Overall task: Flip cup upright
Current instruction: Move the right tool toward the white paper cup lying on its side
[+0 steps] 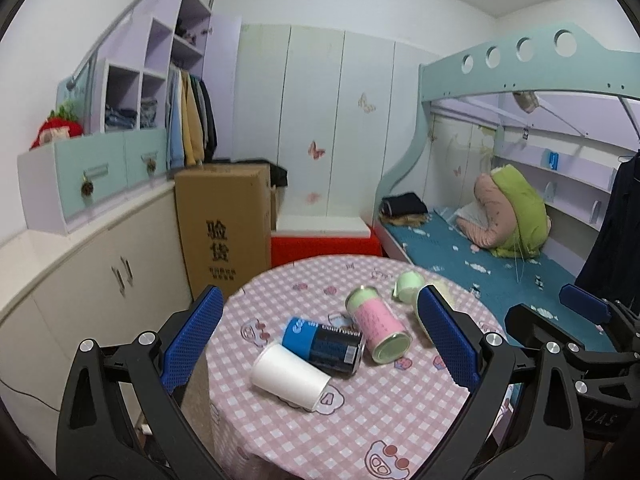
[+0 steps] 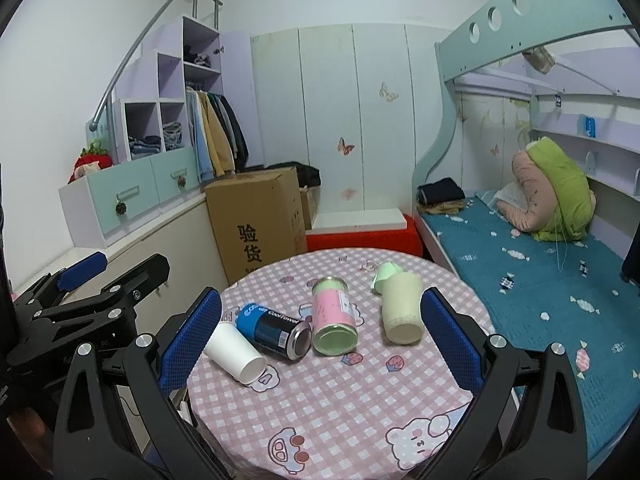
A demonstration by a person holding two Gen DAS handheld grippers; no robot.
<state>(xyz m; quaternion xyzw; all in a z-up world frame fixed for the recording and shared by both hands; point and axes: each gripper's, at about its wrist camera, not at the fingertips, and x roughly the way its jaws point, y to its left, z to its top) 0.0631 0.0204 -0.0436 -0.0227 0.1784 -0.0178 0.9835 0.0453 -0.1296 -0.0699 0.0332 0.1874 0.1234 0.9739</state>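
A white paper cup (image 1: pixel 290 376) lies on its side on the round table with the pink checked cloth (image 1: pixel 352 432), its mouth toward the front right; it also shows in the right wrist view (image 2: pixel 236 352). A beige cup (image 2: pixel 402 308) lies on its side at the right, and a small light green cup (image 2: pixel 384 276) lies tipped behind it. My left gripper (image 1: pixel 320 344) is open and empty, held above the table's near edge with the white cup between its fingers' lines. My right gripper (image 2: pixel 320 344) is open and empty, above the table's near part.
A blue and black can (image 1: pixel 324 346) and a pink and green tin (image 1: pixel 378 328) lie on their sides mid-table. A cardboard box (image 1: pixel 224 228) and a red and white bench (image 1: pixel 324 236) stand behind the table. A bunk bed (image 1: pixel 500 248) is at the right, cabinets (image 1: pixel 80 280) at the left.
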